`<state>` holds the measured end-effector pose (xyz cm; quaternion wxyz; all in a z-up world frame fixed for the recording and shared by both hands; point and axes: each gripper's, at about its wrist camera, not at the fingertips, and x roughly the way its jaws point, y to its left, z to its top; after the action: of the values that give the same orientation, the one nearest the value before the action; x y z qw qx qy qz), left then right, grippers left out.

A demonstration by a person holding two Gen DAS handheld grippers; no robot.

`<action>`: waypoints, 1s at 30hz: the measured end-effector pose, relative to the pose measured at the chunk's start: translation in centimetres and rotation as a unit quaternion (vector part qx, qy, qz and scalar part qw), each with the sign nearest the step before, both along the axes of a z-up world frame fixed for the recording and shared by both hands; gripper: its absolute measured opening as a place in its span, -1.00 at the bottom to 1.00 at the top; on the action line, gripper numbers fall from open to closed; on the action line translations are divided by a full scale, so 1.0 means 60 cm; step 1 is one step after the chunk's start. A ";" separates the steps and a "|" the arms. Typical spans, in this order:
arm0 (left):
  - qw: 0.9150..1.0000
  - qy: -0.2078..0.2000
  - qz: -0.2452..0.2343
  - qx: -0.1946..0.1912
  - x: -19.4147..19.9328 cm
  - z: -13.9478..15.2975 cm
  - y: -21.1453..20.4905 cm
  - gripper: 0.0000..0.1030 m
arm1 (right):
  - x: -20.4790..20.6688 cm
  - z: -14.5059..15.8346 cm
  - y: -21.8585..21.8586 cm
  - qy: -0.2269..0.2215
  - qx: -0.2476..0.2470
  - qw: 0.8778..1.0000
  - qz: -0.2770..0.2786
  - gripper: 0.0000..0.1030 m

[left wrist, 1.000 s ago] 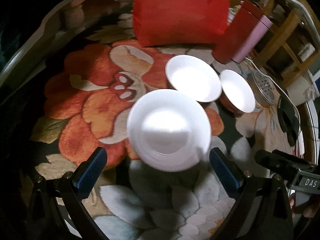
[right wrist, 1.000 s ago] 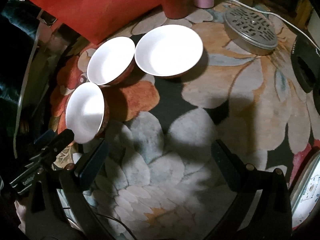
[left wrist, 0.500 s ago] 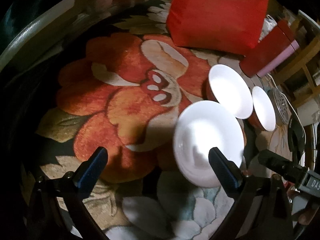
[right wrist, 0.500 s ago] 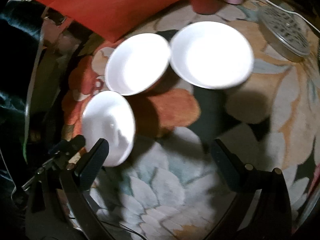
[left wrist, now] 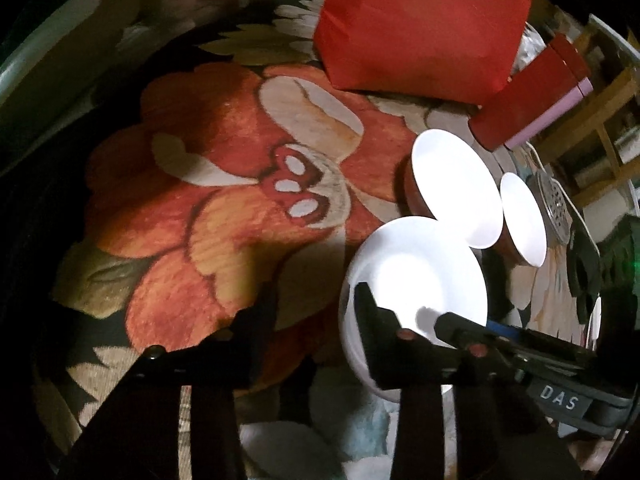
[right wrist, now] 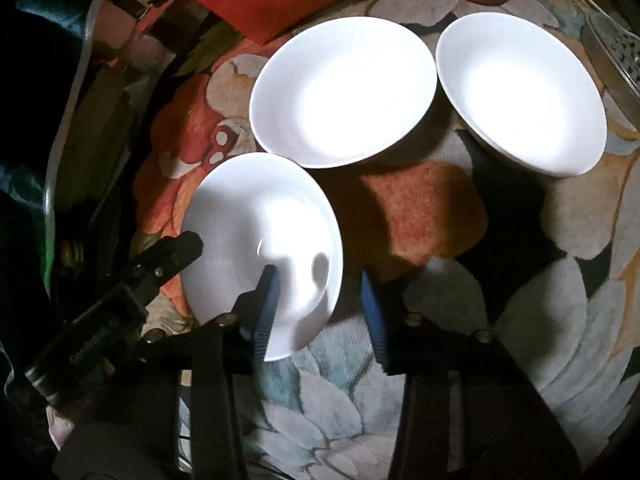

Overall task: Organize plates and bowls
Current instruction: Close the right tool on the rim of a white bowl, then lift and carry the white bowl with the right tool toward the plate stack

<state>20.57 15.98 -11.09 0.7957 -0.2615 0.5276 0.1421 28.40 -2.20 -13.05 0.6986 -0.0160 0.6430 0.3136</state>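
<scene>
Both wrist views look steeply down, close, sharing the nearest bowl (left wrist: 416, 272).

Left gripper (left wrist: 316, 304) and right gripper (right wrist: 318, 280), angled downward, are closing.

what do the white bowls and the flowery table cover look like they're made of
White bowls: likely glazed ceramic or porcelain; smooth glossy insides throwing bright glare, with a red-brown outside. Melamine can't be ruled out.
Flowery cover: looks like woven, carpet-like fabric; matte, with a ribbed, fuzzy texture across the printed petals.
</scene>
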 end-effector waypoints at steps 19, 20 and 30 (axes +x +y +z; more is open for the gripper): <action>0.998 0.015 -0.065 -0.012 0.012 -0.009 -0.055 -0.83 | -0.004 0.005 -0.022 -0.003 0.002 1.000 -0.006 -0.84; 0.997 0.011 -0.070 -0.012 0.012 -0.006 -0.059 -0.83 | -0.006 0.009 -0.031 -0.003 0.004 1.000 -0.007 -0.84; 0.990 -0.028 -0.140 -0.012 0.010 0.049 -0.173 -0.83 | -0.022 0.065 -0.136 -0.016 -0.008 1.000 -0.025 -0.82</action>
<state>21.16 5.61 -8.16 0.8189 -0.1985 0.5383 0.0159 27.05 -10.34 -9.14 0.7165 -0.0110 0.6342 0.2904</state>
